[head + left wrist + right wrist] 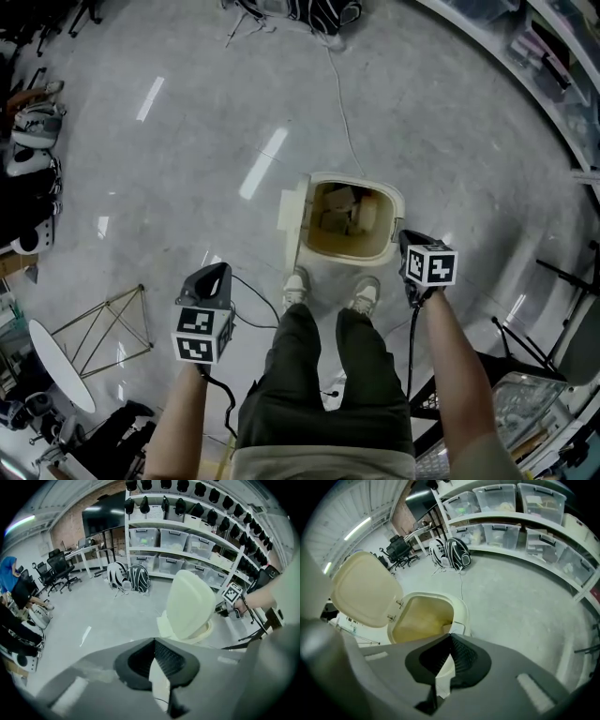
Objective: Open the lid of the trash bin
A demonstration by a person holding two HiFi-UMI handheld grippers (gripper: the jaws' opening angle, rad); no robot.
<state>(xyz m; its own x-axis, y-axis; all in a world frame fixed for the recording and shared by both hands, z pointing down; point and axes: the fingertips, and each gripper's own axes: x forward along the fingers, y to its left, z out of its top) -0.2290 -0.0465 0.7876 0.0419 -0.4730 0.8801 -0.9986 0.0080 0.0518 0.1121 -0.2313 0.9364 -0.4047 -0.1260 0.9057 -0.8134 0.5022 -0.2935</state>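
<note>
Currently, the cream plastic trash bin [394, 202] stands on the grey polished floor [187, 122] at centre frame in the head view, directly above the person's pale shoes [295, 287]. Its cream hinged lid [292, 212] is raised and stands upright along the bin's left edge. The interior is exposed, with some waste visible inside that cannot be identified.

The left gripper [211, 281] sits at lower left of the frame, well apart from the bin. In its own view, the left gripper [153, 641] has its jaw tips together with nothing between them. The back of the raised lid [190, 603] fills the centre of that view.

The right gripper [411, 246] hangs just beside the bin's lower right corner; contact cannot be confirmed. In its own view, the right gripper [450, 637] has its tips meeting and holds nothing. The open bin [459, 607] lies just beyond, with the lid [365, 590] at the left.

A thin white cable [342, 103] runs from the top of the head view down to the bin.
</note>
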